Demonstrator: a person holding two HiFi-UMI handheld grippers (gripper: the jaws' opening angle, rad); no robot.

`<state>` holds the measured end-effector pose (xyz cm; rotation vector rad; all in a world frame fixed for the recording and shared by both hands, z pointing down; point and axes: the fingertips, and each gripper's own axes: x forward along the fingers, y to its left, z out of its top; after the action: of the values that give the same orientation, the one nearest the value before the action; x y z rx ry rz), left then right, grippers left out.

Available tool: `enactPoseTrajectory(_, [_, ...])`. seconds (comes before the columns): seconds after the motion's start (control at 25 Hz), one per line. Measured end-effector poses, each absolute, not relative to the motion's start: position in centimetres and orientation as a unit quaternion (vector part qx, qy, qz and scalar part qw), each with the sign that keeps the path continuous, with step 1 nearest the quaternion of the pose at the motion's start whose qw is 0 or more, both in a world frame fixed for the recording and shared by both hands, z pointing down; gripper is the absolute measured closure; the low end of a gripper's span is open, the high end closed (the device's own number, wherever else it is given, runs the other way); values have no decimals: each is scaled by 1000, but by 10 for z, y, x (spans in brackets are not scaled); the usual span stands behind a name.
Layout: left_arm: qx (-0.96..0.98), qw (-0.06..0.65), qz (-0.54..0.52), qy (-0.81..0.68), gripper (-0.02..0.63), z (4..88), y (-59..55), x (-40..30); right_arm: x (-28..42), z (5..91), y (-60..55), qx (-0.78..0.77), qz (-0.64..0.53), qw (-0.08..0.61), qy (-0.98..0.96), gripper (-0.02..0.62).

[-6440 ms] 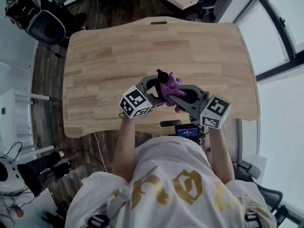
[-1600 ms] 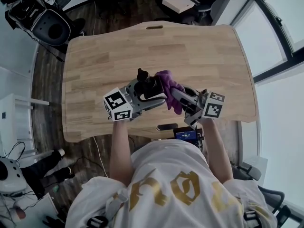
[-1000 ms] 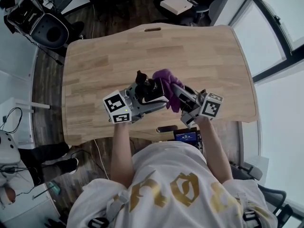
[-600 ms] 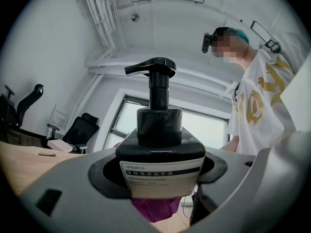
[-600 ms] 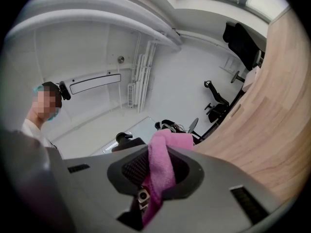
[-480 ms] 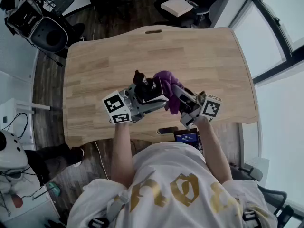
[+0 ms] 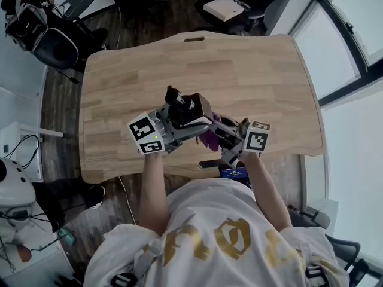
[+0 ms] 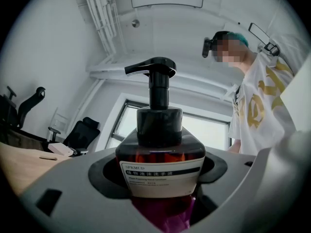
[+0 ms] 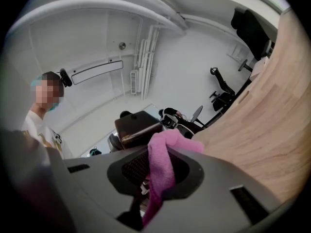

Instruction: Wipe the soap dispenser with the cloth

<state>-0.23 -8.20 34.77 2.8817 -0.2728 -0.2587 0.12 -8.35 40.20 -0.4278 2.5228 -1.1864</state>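
Left gripper (image 7: 190,117) was clamped round the soap dispenser (image 8: 160,147), which looked lifted off the table at frame centre in the head view, long axis tipped so the pump (image 7: 172,94) pointed upper left; right gripper (image 9: 163,176) was pinching the pink-purple cloth (image 9: 167,147), just lower right of the bottle at its base end, seemingly touching; my guess is the wipe runs up the body from there; underneath, wooden table (image 7: 257,70); beyond that dark floor, office chairs at top, windows at right.
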Motion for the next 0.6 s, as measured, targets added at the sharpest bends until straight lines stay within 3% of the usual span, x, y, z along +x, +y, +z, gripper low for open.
enactPoseTrajectory(0.4, [981, 121, -106, -104, 250, 340, -89, -4, -14, 402, -77, -124, -434, 168, 877, 545])
enactPoseTrajectory(0.6, [982, 123, -107, -100, 250, 340, -90, -3, -29, 408, -73, -120, -431, 138, 883, 545])
